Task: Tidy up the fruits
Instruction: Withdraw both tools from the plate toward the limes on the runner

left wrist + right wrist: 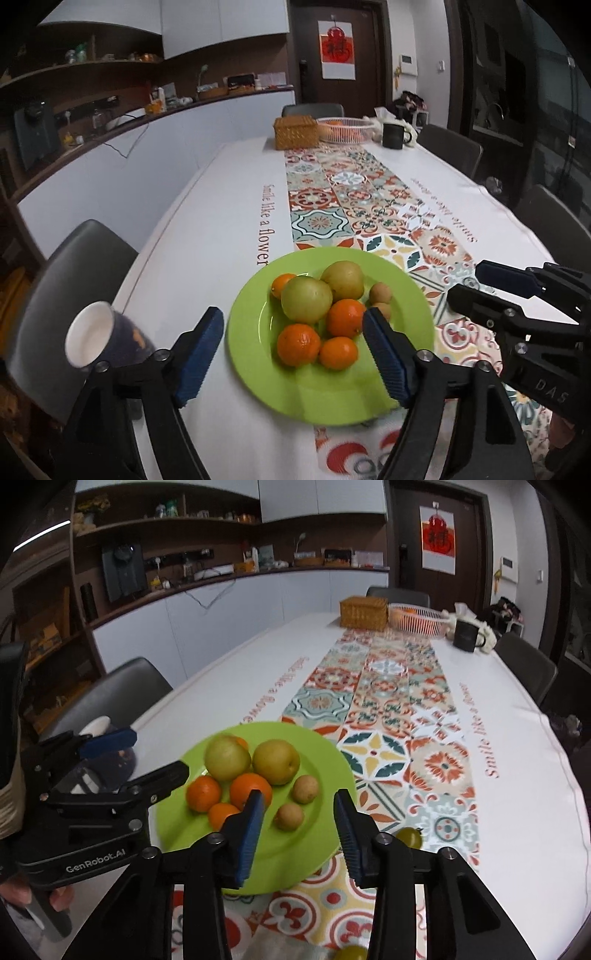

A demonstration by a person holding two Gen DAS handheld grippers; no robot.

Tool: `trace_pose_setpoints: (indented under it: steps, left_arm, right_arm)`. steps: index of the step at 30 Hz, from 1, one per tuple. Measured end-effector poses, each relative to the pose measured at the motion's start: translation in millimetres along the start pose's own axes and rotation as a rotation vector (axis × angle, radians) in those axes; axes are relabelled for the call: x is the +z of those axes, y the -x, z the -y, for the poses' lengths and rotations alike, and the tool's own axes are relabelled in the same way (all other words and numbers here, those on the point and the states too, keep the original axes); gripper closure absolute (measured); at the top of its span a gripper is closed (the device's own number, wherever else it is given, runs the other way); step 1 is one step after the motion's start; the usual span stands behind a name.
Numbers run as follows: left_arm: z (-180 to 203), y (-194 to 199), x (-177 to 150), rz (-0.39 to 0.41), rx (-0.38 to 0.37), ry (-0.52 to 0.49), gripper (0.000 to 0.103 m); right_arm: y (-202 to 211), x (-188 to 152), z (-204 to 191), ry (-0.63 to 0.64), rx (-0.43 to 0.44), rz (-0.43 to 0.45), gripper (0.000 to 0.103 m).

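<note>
The left tool (293, 345) is held wide open and empty above a glossy round green plate (255, 354); the right tool (299, 814) is parted more narrowly, also empty. No earlier state can be told. Just ahead of both tools, smooth oranges (298, 344), two rounded yellow-green pears (306, 300) and small dull brown fruits (305, 789) are heaped on the plate. Beside the right tool's right finger, a small green fruit (410, 836) lies on the patterned cloth of the tabletop (229, 221).
</note>
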State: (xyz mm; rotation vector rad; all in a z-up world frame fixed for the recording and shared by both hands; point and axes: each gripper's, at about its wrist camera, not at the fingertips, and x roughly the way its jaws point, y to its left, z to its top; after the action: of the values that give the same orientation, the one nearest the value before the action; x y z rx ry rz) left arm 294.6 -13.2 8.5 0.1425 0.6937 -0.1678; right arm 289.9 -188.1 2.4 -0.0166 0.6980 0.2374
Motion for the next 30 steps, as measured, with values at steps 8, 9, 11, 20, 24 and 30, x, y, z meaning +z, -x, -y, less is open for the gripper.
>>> trace_pose_setpoints:
  steps: [8, 9, 11, 20, 24, 30]
  left_arm:
    - [16.7, 57.7, -7.5, 0.057, 0.002, 0.026, 0.016]
    - [21.6, 65.8, -9.2, 0.064, 0.002, 0.022, 0.015]
    - [27.9, 75.7, -12.5, 0.072, 0.004, 0.024, 0.014]
    - [74.0, 97.8, -32.9, 0.073, -0.034, 0.006, 0.013]
    - [96.0, 92.9, -40.4, 0.061, -0.056, -0.016, 0.013]
    - [122.8, 68.8, -49.7, 0.018, -0.117, -0.033, 0.013]
  right_arm:
    - [58.5, -5.4, 3.5, 0.019, 0.007, 0.081, 0.05]
    - [66.3, -7.7, 5.0, 0.023, 0.009, 0.09, 0.048]
    - [77.3, -11.5, 8.1, 0.036, 0.008, 0.098, 0.046]
    - [110.9, -38.0, 35.4, 0.075, -0.017, 0.095, 0.046]
    - [117.1, -51.7, 50.8, 0.076, -0.031, 0.08, 0.046]
    - [112.5, -73.0, 73.0, 0.06, -0.037, 0.032, 0.046]
